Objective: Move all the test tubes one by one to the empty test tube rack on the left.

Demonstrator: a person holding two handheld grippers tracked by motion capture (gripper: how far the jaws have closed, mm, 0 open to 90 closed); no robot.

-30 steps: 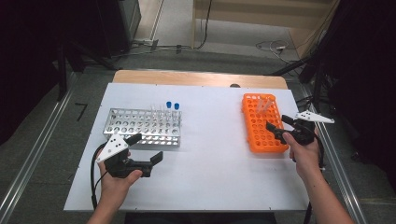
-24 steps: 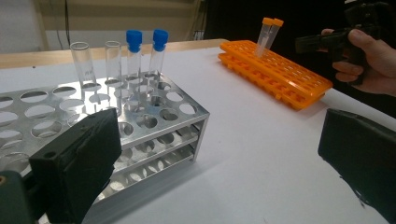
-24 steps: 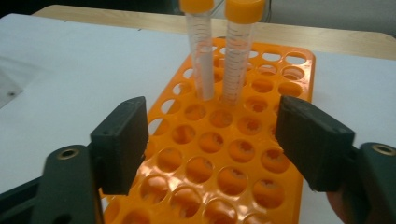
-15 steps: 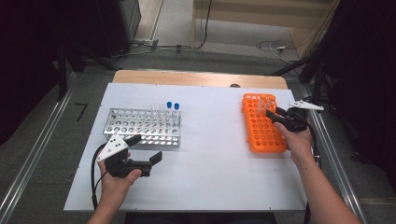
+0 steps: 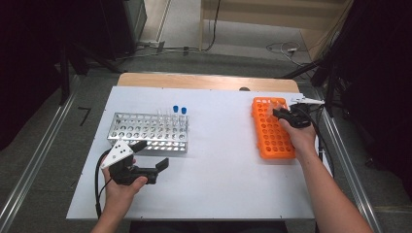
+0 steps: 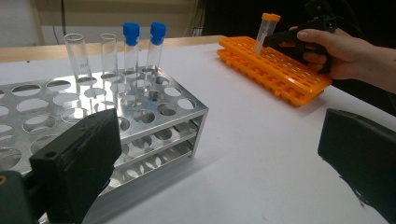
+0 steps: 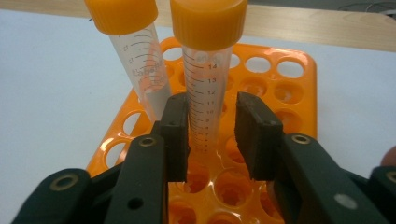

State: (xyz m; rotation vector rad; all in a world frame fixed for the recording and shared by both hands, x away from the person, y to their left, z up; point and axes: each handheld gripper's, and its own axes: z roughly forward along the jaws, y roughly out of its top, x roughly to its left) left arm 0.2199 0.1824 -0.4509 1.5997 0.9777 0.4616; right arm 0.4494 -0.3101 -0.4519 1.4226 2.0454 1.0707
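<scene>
We saw the right gripper (image 7: 212, 135) closing its jaws around an orange-capped tube (image 7: 207, 79) standing in the orange rack (image 7: 299, 88); a gap remained at one pad. The tube's foot was hidden. The left gripper (image 5: 148, 162) hovered open, empty.

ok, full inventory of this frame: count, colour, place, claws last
table top: 1, white, under everything
metal rack: 1, silver, left half of table
blue-capped tubes: 2, clear, standing at metal rack's far corner
uncapped tubes: 2, clear, beside the blue-capped ones
orange rack: 1, right half of table
orange-capped tubes: 2, clear, standing at orange rack's far end
left claw: black, open, near side of metal rack, holding nothing
right claw: black, jaws just been closing around one orange-capped tube; small gap at one pad
</scene>
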